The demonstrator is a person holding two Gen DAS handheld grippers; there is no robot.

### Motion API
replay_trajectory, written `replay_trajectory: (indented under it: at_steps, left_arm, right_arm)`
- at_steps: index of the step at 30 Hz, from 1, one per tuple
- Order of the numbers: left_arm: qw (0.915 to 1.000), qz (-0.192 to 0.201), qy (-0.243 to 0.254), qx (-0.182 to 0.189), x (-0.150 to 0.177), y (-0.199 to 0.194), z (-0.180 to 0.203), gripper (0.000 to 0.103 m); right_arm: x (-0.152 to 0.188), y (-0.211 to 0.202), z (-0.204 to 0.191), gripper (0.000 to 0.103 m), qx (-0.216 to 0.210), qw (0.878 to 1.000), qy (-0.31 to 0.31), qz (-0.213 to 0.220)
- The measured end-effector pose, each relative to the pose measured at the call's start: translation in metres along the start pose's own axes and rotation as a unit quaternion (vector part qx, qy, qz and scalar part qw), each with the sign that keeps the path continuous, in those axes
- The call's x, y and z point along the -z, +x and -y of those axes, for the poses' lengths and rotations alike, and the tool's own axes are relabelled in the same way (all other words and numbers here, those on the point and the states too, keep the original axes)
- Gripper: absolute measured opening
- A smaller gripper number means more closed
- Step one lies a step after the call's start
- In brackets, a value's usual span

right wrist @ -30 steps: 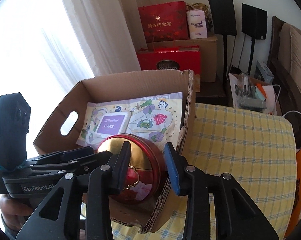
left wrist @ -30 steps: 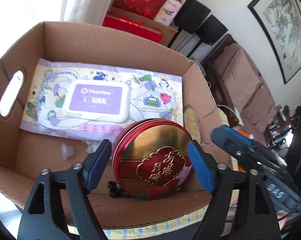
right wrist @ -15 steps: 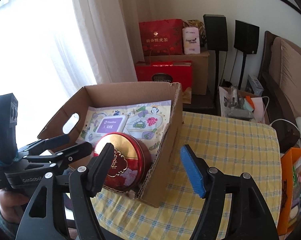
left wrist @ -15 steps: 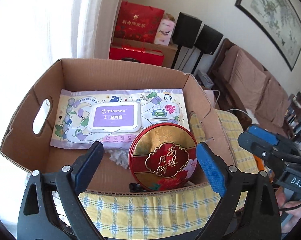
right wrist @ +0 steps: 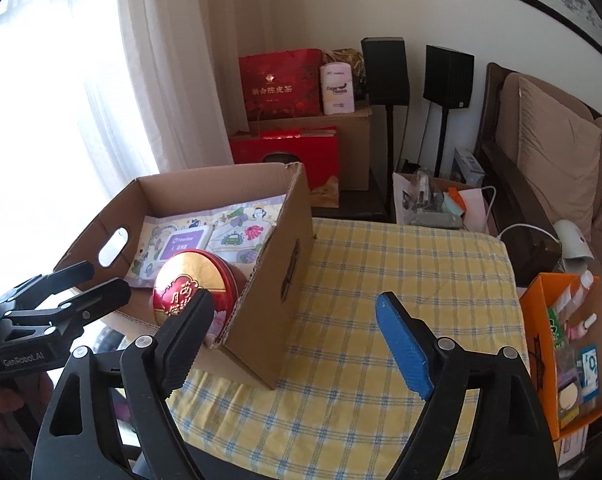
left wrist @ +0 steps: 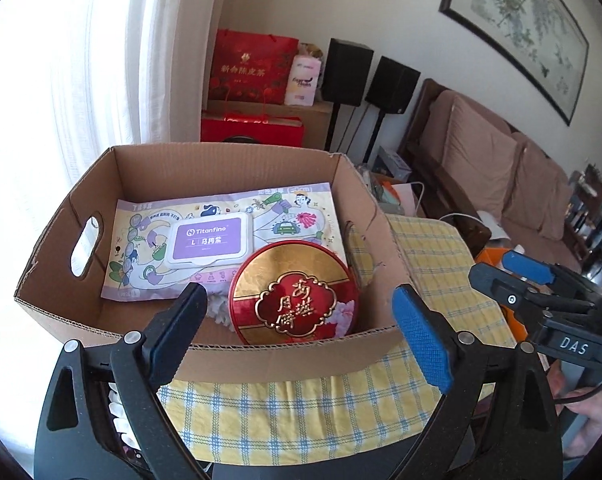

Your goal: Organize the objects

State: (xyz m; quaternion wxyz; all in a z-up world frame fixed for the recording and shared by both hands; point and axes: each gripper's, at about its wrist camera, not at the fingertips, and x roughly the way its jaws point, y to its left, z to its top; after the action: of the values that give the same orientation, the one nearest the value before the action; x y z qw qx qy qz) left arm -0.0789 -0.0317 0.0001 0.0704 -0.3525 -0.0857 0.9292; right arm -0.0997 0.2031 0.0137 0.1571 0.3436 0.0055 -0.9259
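left tool is gaping wide, holding nothing; right tool is opening, empty. glossy round tin is lying in the corrugated cardboard box.

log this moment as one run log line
left tool: open, empty | right tool: opening, empty | red tin: in cardboard box, leaning on wipes pack | phase: tin released

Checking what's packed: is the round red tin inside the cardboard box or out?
Inside. The round red tin sits within the cardboard box walls, near its front corner, partly overlapping the wipes pack.
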Motion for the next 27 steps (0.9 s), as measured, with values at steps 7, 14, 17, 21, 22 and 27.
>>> replay_trajectory:
  at_steps: [7, 14, 17, 21, 22, 27]
  left_arm:
    - [0.9999, 0.004, 0.011, 0.005, 0.008, -0.007, 0.017, 0.093]
    - [0.9999, 0.007, 0.008, 0.011, 0.016, -0.012, 0.024, 0.094]
    - [1.0000, 0.002, 0.007, 0.006, 0.022, -0.015, 0.025, 0.094]
    - [0.9999, -0.003, 0.010, -0.001, 0.031, -0.019, 0.029, 0.094]
    - [0.9999, -0.004, 0.009, -0.001, 0.033, -0.021, 0.029, 0.094]
    - [0.9999, -0.002, 0.008, -0.009, 0.041, -0.027, 0.032, 0.094]
  right_arm:
    - [0.014, -0.008, 0.011, 0.090, 0.025, 1.000, 0.012, -0.006]
    - [0.029, -0.016, 0.019, 0.091, 0.030, 0.999, 0.025, -0.007]
    - [0.034, -0.019, 0.020, 0.092, 0.037, 0.999, 0.026, -0.005]
    - [0.042, -0.026, 0.021, 0.098, 0.051, 0.998, 0.025, 0.002]
    - [0.044, -0.029, 0.021, 0.100, 0.054, 0.998, 0.026, 0.004]
    - [0.054, -0.038, 0.021, 0.101, 0.054, 0.998, 0.031, 0.005]
